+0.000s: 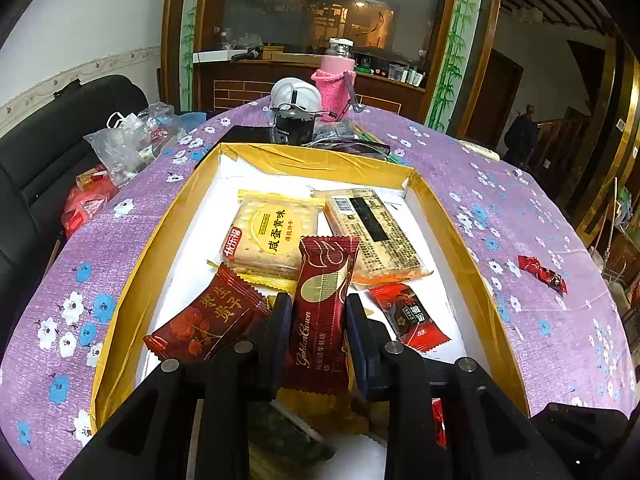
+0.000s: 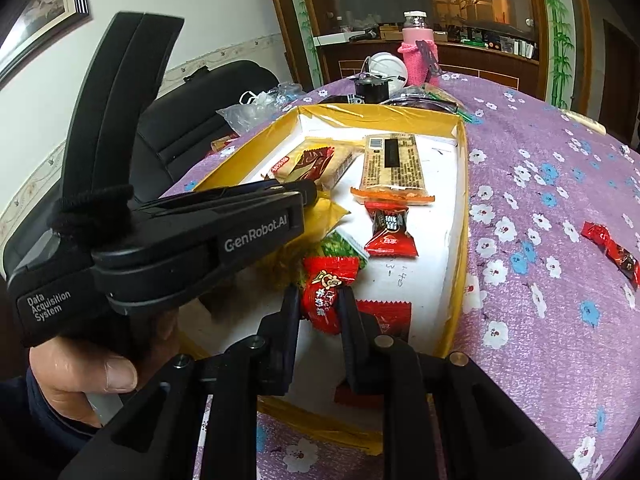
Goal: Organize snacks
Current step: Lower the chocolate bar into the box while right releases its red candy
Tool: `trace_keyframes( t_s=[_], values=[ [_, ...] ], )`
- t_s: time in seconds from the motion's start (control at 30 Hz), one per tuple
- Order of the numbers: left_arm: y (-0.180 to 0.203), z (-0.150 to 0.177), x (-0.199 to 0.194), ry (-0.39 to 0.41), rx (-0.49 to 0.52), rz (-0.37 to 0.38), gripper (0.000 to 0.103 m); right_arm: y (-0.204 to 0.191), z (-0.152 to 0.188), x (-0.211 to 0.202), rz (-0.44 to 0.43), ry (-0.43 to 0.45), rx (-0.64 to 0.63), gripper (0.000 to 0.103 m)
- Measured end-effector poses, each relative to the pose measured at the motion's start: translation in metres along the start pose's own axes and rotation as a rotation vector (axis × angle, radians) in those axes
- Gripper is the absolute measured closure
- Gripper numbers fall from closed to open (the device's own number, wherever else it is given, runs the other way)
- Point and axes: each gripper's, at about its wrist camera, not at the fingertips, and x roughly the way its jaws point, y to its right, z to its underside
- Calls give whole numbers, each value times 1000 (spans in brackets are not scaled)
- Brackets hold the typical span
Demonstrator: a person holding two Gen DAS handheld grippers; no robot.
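Covering the round table, a purple cloth [image 1: 500,216] printed with white and blue blossoms; on it, straight ahead of both tongs, a shallow yellow-walled box [image 1: 320,162] with a white floor. Behind the box, a pink knitted bottle sleeve [image 1: 334,84], a white cap and a dark jar; off to the left, a black chair [image 1: 60,140] and a clear plastic bag [image 1: 124,144]. Beyond the table, a wooden counter and bamboo-painted door frames.

Clamped in the left gripper [image 1: 319,316], a dark red GoldenCrown candy bar [image 1: 322,308], standing upright between the pads above the box floor. Ahead of it, a salted-egg cracker pack [image 1: 272,236] and a long tan bar with a barcode [image 1: 372,232]; to its left, a maroon wrapper with gold characters [image 1: 208,320]; to its right, a small red-and-black candy [image 1: 412,320]. Well off to the right, on the cloth outside the box, one loose red candy [image 1: 542,272].

Pinched shut in the right gripper [image 2: 319,308], a bright red candy [image 2: 326,292] over the near end of the box. Under it, a red pack [image 2: 386,314] partly hidden by the fingers. Half buried behind the left tool, a green wrapper [image 2: 340,246], print unreadable.

Seen from the right wrist, a hand [image 2: 92,364] wrapped around the left tool's grip, thumb forward, tool tilted down toward the box.
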Motion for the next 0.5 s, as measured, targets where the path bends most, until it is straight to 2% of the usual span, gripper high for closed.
trace_keyframes(
  t_s=[0.5],
  values=[
    [1, 0, 1, -3, 2, -9, 74, -1, -6, 9, 31, -9, -8, 84]
  ],
)
